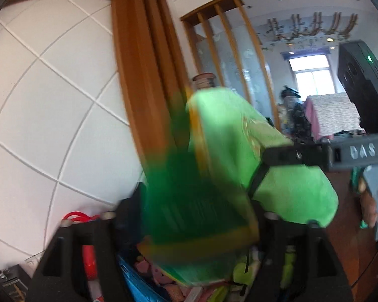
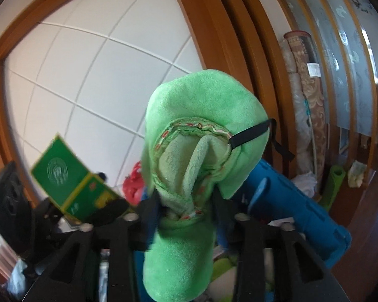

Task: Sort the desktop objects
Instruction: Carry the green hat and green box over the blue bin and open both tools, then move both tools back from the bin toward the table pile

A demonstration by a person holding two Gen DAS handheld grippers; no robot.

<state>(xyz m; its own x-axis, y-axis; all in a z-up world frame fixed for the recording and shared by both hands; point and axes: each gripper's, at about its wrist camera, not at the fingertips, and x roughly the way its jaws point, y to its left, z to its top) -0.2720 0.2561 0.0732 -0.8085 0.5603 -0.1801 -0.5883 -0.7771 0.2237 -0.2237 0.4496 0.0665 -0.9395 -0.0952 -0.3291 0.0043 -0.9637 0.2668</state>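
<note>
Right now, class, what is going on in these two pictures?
A person with a gripper in each hand is sorting clutter. A green box sits blurred between the open fingers of the left gripper, seemingly just let go. A green plush slipper with a black strap sits between the right gripper's fingers, which also look open. Both hang above a heap of toys, beside a blue roll.
</note>
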